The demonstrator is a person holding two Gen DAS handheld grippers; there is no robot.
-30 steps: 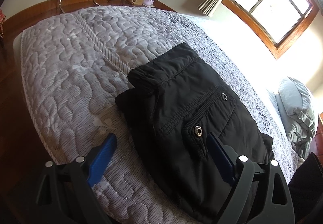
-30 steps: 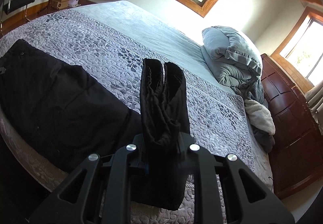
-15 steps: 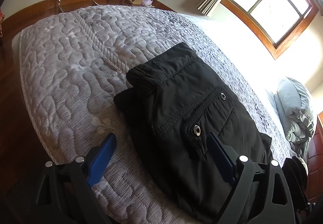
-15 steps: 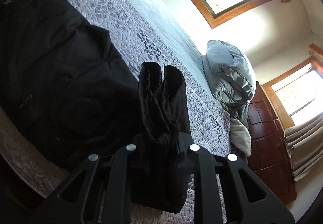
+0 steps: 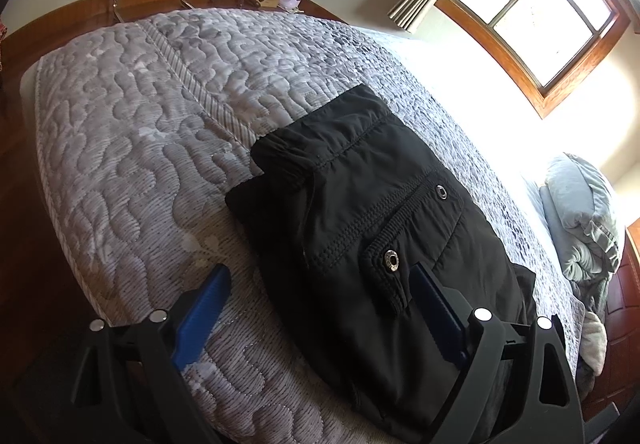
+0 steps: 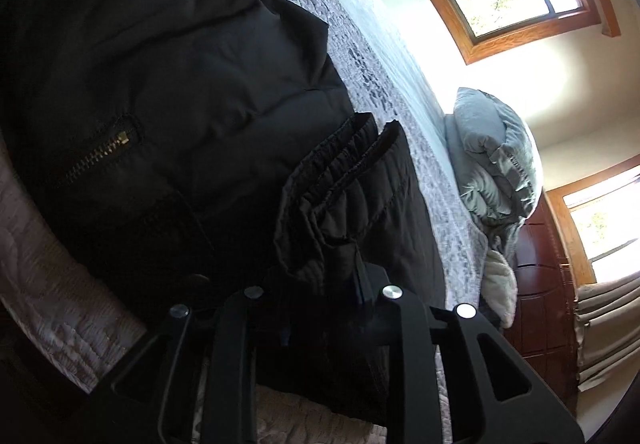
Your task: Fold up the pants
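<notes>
left wrist view first: my left gripper (image 5: 316,308) hangs with its jaws wide apart, clamped on nothing, over the near edge of the bed (image 5: 132,148). the pants (image 5: 384,220) lie folded flat on the quilt, mostly ahead and to the right of me; the right blue pad (image 5: 430,304) sits over the pocket flap beside a snap (image 5: 391,259), the left pad over bare quilt. the bundle's long axis runs from the near right corner away toward the upper left, waistband end farthest from me.

right wrist view: my right gripper (image 6: 320,284) has the leg cuffs (image 6: 344,180) between its jaws, which have just been opening (whether the pads press the cloth, i cannot tell, it is too dark there). the cuffs point away toward the pillow (image 6: 496,160), and lie on the folded body with the brass zipper (image 6: 100,156) to their left. my right hand is nearer this end, so i judge the release is its job.
</notes>
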